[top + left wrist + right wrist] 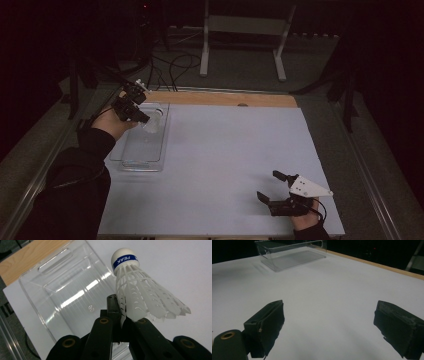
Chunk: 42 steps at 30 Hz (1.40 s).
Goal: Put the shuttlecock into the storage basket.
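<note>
- The right tool (272, 189) rests low at the near right corner of the bench (225, 165), held by a hand that comes in from the bottom edge. Its jaws stand wide apart with nothing between them, and a grey three-cornered plate sits on top of it.
- In the right gripper view the two black pads are well apart over bare white bench surface (324, 295), with the clear bin (292, 255) far off at the top.
- The left forearm, in a dark sleeve (75, 175), reaches up the left side of the bench.
- The left tool (145, 119) is clenched on a white shuttlecock (154, 120), gripping it by the skirt.
- In the left gripper view the shuttlecock (140, 295) tilts away from the jaws, its cork tip with a blue band pointing up and away.
- The shuttlecock hangs over the far end of the clear plastic bin (145, 150), which stands on the left part of the bench; the bin (62, 290) has nothing lying in it.
- Beyond the white sheet runs a wooden edge (220, 98) of the bench, then cables on the floor (175, 65) and a white stand (245, 30).
</note>
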Available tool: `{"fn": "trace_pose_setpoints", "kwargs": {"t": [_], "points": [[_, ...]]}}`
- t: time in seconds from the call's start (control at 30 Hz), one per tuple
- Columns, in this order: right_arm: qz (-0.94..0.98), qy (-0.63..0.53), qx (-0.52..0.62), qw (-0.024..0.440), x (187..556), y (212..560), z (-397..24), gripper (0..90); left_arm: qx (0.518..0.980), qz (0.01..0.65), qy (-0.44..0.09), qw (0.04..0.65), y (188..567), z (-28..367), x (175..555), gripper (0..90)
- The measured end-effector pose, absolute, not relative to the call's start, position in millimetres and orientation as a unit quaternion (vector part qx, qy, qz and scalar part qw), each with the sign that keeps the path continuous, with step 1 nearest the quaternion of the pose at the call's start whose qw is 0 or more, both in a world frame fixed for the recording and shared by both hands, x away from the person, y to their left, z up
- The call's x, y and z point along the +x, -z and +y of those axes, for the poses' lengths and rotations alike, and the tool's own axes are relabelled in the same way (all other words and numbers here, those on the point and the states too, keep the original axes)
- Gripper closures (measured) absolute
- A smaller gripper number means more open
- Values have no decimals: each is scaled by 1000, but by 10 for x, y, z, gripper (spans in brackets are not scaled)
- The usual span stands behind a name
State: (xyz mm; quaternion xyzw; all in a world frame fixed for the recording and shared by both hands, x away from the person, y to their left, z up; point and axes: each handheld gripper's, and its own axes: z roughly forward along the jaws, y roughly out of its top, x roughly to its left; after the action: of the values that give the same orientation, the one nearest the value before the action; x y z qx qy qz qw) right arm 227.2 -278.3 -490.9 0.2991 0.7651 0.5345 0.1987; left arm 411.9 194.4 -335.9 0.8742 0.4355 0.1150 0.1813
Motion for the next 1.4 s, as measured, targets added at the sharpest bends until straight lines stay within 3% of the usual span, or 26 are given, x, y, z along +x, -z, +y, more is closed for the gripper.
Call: {"fn": "trace_pose_setpoints", "kwargs": {"t": [1.4], "points": [[766, -533, 300, 200, 2269, 4909, -2793, 94, 851, 483, -101, 182, 4007, 2049, 4332, 900]]}}
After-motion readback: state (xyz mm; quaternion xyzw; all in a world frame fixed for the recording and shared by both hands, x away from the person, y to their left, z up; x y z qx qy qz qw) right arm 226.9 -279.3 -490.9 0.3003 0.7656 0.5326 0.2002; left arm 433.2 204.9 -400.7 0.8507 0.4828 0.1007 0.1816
